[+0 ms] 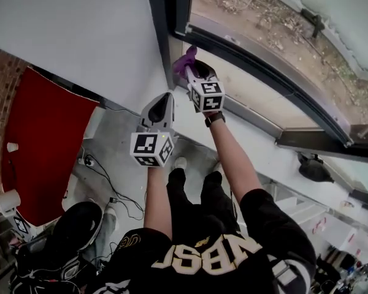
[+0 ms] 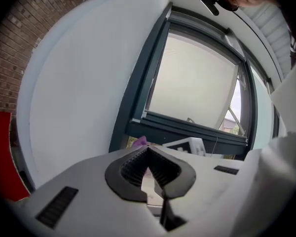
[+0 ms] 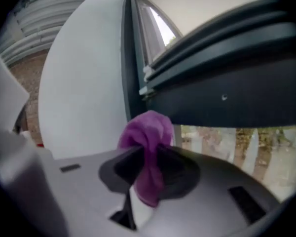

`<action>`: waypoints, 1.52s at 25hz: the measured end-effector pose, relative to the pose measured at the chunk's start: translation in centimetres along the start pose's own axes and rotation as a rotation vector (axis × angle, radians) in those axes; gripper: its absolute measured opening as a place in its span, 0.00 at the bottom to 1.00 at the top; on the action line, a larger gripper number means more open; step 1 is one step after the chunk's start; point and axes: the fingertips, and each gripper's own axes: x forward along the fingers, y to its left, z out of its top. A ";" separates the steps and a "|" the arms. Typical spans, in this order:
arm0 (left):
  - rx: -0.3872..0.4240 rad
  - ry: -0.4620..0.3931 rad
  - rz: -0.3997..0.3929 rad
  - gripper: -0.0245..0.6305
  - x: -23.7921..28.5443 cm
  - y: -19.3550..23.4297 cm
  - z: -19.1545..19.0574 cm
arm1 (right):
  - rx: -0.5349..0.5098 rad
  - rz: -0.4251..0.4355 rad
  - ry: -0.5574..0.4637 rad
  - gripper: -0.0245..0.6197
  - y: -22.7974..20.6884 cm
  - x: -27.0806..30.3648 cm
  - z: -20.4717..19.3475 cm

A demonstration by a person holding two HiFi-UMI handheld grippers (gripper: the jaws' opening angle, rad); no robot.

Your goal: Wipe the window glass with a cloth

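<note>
A bunched purple cloth [image 3: 147,142] is pinched in my right gripper [image 3: 147,168], whose jaws are shut on it. In the head view the cloth [image 1: 185,60] sits at the lower left corner of the window, by the dark frame [image 1: 162,23]. The window glass [image 1: 276,48] stretches up and right from there, with bare ground and plants behind it. My left gripper [image 1: 161,110] hangs lower and to the left, away from the glass; its jaws are shut with nothing between them [image 2: 149,168]. A sliver of the cloth [image 2: 139,142] peeks over it in the left gripper view.
A white wall [image 1: 80,35] runs left of the frame. The light sill [image 1: 257,146] lies under the window. Below are a red panel [image 1: 46,146], floor cables [image 1: 104,182] and a black chair [image 1: 73,228]. The person's legs stand beneath the grippers.
</note>
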 end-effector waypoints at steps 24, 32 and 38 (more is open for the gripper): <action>0.052 0.230 -0.170 0.07 5.3 -14.4 -8.8 | 0.283 -0.551 -0.198 0.18 -27.3 -20.2 -7.1; 0.147 0.367 -0.413 0.07 9.2 -29.7 -15.4 | 0.431 -0.907 -0.257 0.18 -42.6 -41.7 -12.6; 0.197 0.372 -0.493 0.07 10.4 -35.3 -16.9 | 0.473 -1.005 -0.293 0.18 -48.2 -49.8 -13.7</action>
